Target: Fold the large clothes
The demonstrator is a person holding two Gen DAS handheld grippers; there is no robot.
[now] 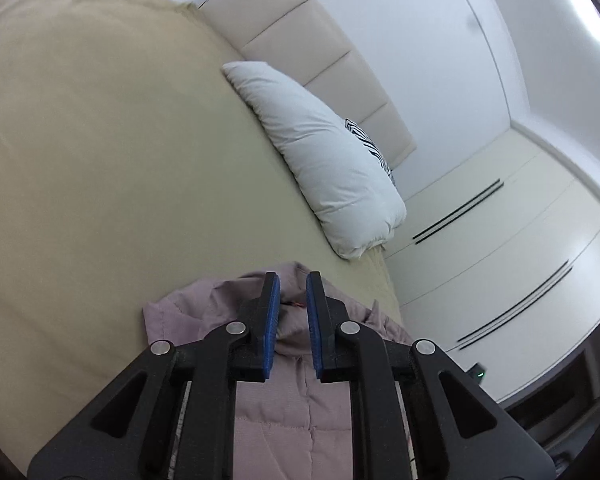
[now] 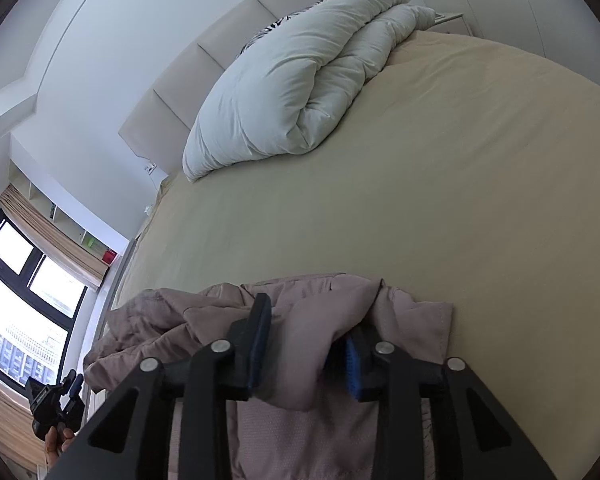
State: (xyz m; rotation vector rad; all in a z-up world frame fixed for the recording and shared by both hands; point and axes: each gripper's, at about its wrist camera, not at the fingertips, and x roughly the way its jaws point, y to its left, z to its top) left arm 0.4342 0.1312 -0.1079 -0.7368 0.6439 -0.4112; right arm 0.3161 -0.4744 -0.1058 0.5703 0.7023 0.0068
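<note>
A mauve quilted jacket [image 1: 272, 404] lies on the beige bed sheet [image 1: 100, 160] at the near edge. My left gripper [image 1: 293, 280] hovers over its collar, jaws a little apart with nothing between the blue pads. In the right wrist view the jacket [image 2: 316, 320] is bunched up, and my right gripper [image 2: 320, 320] has a thick fold of it between its jaws; the right pad [image 2: 353, 368] is partly buried in fabric. The left gripper also shows in the right wrist view [image 2: 56, 400] at lower left, held in a hand.
A folded white duvet [image 2: 296, 80] lies against the padded headboard [image 2: 204, 60], with a striped pillow [image 1: 370, 144] behind it. White wardrobe doors [image 1: 520, 248] stand beside the bed. A window with curtains [image 2: 28, 280] is on the other side.
</note>
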